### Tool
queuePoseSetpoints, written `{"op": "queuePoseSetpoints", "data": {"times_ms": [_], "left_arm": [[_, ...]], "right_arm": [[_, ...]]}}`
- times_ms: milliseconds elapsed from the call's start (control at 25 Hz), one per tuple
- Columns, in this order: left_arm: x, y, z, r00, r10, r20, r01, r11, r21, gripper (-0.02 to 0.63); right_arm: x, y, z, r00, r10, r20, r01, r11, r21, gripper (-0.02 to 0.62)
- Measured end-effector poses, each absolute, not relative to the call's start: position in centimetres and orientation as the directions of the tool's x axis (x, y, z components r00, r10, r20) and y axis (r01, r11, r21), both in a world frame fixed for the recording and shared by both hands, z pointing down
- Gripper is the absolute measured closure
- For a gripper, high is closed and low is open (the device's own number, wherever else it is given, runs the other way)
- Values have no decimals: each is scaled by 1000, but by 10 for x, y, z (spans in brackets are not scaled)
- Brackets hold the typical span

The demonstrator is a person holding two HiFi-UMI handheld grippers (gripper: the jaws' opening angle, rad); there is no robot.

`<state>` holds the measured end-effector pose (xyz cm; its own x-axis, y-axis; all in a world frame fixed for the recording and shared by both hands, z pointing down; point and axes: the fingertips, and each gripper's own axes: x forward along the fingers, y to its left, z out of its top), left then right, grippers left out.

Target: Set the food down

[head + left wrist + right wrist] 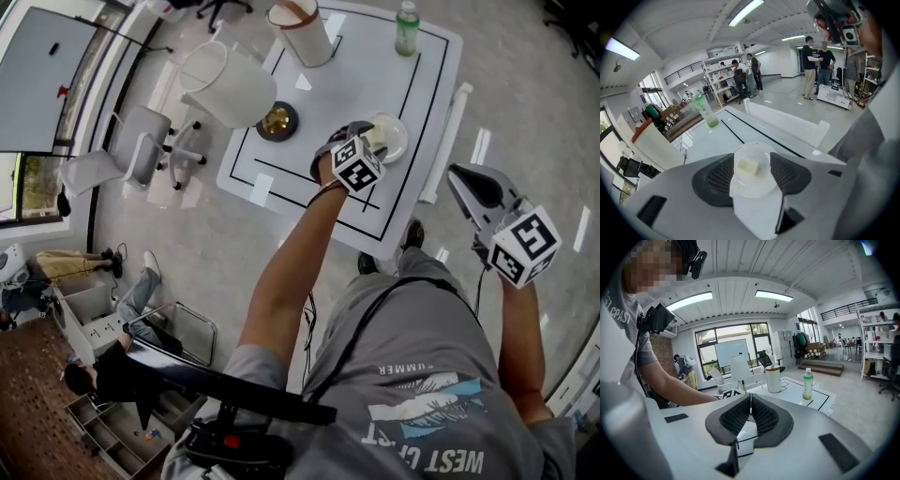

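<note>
Left gripper (753, 173) hanging over table, jaws standing wide apart, gripping nothing. Small white plate (760, 186) showing below between pads, pads not seeming to press it. Pale yellow food block (747, 166) sitting near plate's middle. Plate resting on white table (717, 140), inside black line marking, green bottle (707, 112) well apart at far end.

Right gripper (750, 416) holding off beside table edge, jaws closed together, empty.

Judging step: release, food looking set down. Next move likely calling for lifting left gripper clear, avoiding clipping plate rim.
</note>
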<state>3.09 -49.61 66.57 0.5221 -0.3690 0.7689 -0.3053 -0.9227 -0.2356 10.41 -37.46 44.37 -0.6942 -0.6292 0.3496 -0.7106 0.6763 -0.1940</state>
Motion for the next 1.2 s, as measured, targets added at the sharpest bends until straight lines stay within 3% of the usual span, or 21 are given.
{"op": "queuePoseSetpoints", "data": {"times_ms": [440, 560, 760, 1000, 1200], "left_arm": [[-13, -475, 523, 656, -579, 484, -466, -816, -343, 382], [-31, -464, 485, 675, -614, 409, -504, -789, -352, 429], [-59, -437, 419, 728, -642, 242, -593, -766, -247, 590], [-72, -396, 349, 798, -602, 33, -599, -798, -67, 598], [-76, -362, 303, 815, -576, -60, -579, -813, -59, 598]], "right_arm": [[74, -357, 415, -700, -648, 299, -706, 692, -150, 588], [69, -347, 405, -694, -652, 305, -704, 703, -98, 588], [58, -328, 380, -699, -664, 266, -701, 710, -67, 588], [48, -303, 351, -702, -680, 211, -699, 715, -20, 588], [45, -283, 328, -702, -692, 171, -699, 715, 23, 588]]}}
